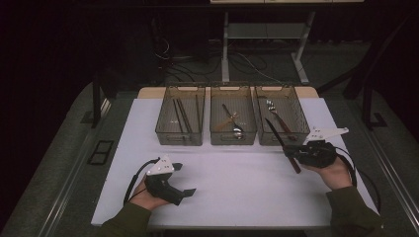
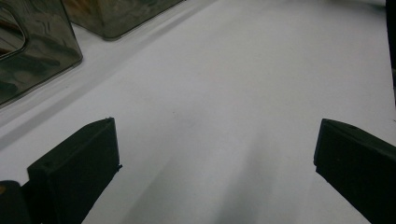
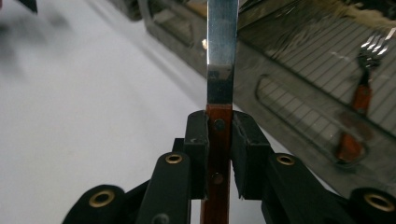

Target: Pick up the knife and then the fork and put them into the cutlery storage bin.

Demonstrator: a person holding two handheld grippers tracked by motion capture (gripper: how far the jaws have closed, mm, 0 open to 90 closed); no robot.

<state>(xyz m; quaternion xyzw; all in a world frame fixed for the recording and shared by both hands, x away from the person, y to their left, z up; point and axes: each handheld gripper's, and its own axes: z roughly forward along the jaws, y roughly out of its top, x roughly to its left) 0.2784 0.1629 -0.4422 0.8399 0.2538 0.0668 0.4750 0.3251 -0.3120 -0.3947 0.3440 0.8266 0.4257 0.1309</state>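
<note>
High view | right gripper (image 1: 291, 157) clamped on knife (image 1: 281, 143) beside far-right bin (image 1: 281, 121) | left gripper (image 1: 180, 180) apart, idle | drop into bin pending

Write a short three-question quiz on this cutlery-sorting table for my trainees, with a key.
1. True or false: the right gripper is shut on the brown wooden handle of a steel-bladed knife.
2. How many clear plastic bins stand in a row at the far edge of the white table?
3. Which bin holds the brown-handled fork? A) left bin B) middle bin C) right bin

Key
1. True; both pads clamp the handle just below the blade.
2. Three.
3. C. The left gripper is open above bare table.
</note>
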